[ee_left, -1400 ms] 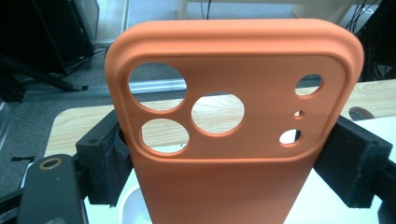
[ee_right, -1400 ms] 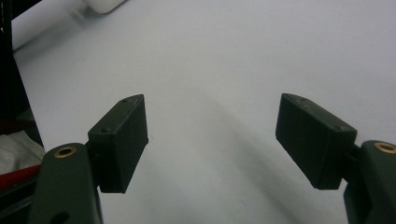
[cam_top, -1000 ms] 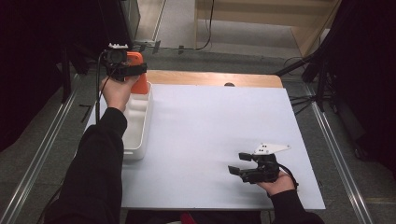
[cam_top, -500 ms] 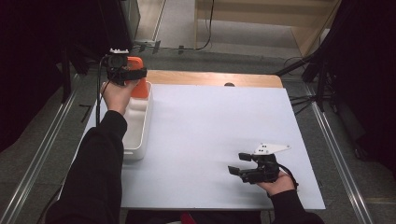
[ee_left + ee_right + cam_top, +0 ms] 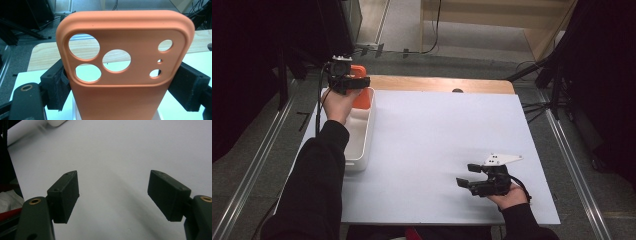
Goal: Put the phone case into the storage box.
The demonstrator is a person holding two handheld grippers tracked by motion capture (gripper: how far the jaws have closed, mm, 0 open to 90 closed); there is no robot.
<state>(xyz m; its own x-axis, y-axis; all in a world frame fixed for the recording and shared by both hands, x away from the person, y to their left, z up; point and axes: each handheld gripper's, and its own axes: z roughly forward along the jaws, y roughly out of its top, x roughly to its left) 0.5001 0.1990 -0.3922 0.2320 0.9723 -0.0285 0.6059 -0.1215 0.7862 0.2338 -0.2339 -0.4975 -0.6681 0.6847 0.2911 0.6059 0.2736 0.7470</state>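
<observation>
An orange phone case [image 5: 125, 67] with round camera holes stands upright between my left gripper's [image 5: 122, 85] two black jaws, which are shut on its long edges. In the high view the left gripper [image 5: 346, 80] holds this orange phone case [image 5: 361, 95] above the far end of a white tray [image 5: 362, 145] at the table's left. My right gripper [image 5: 469, 175] rests near the table's front right, jaws wide open and pointing left. In the right gripper view my right gripper [image 5: 113, 195] has only the white table surface [image 5: 120, 152] between its jaws.
The white tray runs along the left edge of the white table top [image 5: 437, 135]. A wooden strip [image 5: 437, 84] borders the far edge. Black stands and cables [image 5: 557, 75] rise beyond the right corner.
The left hand with the orange case has shifted very slightly. The right gripper has stayed where it was.
</observation>
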